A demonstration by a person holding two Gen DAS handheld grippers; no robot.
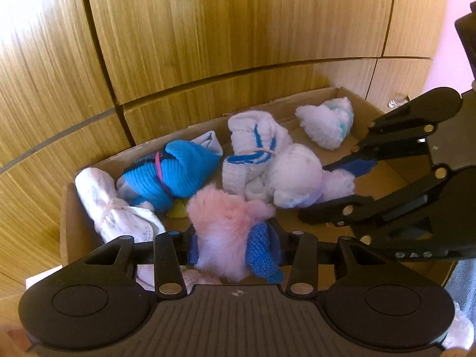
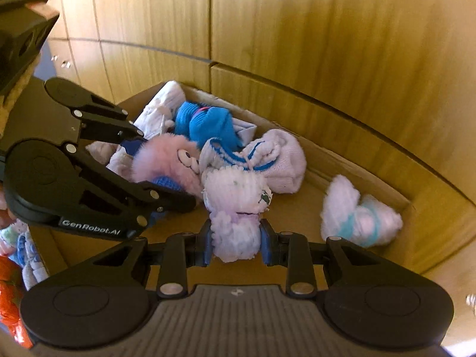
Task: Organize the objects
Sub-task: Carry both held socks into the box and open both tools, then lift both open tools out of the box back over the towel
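An open cardboard box (image 1: 184,126) holds several bundled socks. My left gripper (image 1: 235,245) is shut on a pink fluffy sock bundle (image 1: 226,220) with a blue knit part, low over the box's near side. My right gripper (image 2: 236,244) is shut on a white fuzzy sock bundle (image 2: 238,196), just right of the pink one. Each gripper shows in the other's view: the right gripper (image 1: 315,192) and the left gripper (image 2: 166,168). In the box lie a blue knit bundle (image 1: 166,175), a white blue-striped bundle (image 1: 255,148), a white and teal fluffy bundle (image 1: 327,125) and a white bundle (image 1: 113,208).
Wooden cupboard fronts (image 1: 223,29) rise right behind the box (image 2: 357,160). More socks (image 2: 23,250) and something orange (image 2: 9,285) lie outside the box's left side in the right wrist view. Bare cardboard floor (image 2: 297,217) shows between the held white bundle and the teal one.
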